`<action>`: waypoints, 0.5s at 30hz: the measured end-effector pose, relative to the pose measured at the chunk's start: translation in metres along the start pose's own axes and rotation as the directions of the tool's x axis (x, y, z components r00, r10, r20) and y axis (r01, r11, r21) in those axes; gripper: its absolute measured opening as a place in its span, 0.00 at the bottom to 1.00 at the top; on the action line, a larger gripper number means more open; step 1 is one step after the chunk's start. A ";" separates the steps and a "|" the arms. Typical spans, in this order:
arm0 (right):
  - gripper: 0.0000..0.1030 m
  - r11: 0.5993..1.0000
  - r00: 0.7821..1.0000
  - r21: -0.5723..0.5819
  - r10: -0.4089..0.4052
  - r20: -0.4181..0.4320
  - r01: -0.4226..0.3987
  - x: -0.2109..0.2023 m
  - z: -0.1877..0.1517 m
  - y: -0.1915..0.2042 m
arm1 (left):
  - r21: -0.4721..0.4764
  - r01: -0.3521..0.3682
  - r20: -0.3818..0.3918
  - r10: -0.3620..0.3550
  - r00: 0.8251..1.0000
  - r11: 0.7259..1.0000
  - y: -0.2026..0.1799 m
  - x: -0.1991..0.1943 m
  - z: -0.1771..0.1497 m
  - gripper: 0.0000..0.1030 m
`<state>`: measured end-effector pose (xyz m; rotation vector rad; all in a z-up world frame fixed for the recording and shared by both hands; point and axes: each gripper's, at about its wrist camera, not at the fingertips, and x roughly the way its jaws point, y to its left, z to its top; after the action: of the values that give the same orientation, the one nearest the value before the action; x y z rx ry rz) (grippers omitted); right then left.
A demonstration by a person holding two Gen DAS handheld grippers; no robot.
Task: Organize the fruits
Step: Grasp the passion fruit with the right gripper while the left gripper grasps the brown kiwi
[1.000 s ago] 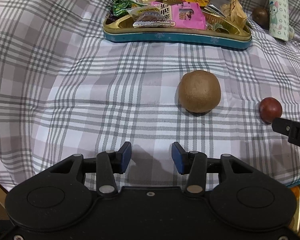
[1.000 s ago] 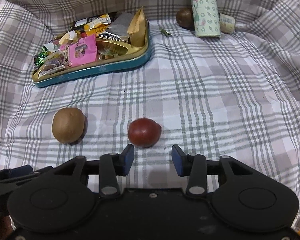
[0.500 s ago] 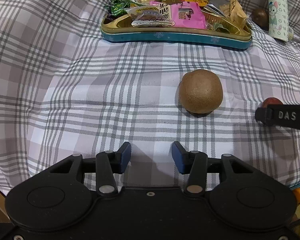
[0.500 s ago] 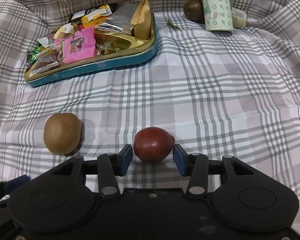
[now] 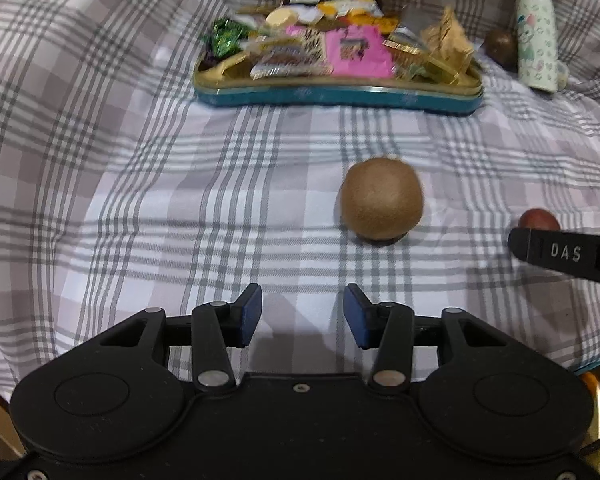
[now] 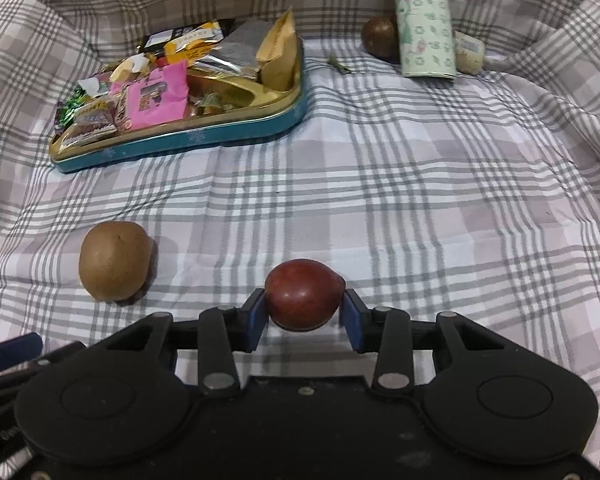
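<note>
Hovering, left wrist view: left gripper (image 5: 302, 314) spread wide and empty over the plaid cloth (image 5: 120, 184), kiwi (image 5: 381, 199) just ahead | right wrist view: right gripper (image 6: 304, 316) clamped on the red fruit (image 6: 302, 294), pads touching both its sides; kiwi (image 6: 114, 261) on the cloth to its left.

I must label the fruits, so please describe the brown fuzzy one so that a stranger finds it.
On the checked cloth, look nearer than the teal snack tin. The kiwi lies there alone: matte tan, bigger than the glossy red fruit.
</note>
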<state>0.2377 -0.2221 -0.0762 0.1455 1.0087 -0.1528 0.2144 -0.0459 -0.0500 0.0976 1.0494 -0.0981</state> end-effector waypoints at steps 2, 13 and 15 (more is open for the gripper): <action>0.40 1.000 1.000 0.014 -0.011 0.003 0.011 -0.003 -0.002 -0.006 | 0.013 0.013 0.026 -0.013 1.000 1.000 -0.003 -0.005 0.002 0.53; 0.40 0.998 0.999 0.048 -0.051 0.011 0.051 -0.012 -0.014 -0.026 | 0.080 0.061 0.134 -0.071 0.988 0.995 -0.020 -0.010 0.026 0.53; 0.40 0.998 0.998 0.047 -0.054 0.011 0.053 -0.010 -0.015 -0.027 | 0.091 0.063 0.141 -0.076 0.987 0.994 -0.022 -0.008 0.030 0.53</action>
<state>0.2142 -0.2449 -0.0768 0.1596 0.9980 -0.2256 0.2334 -0.0717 -0.0286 0.1306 0.9036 -0.2111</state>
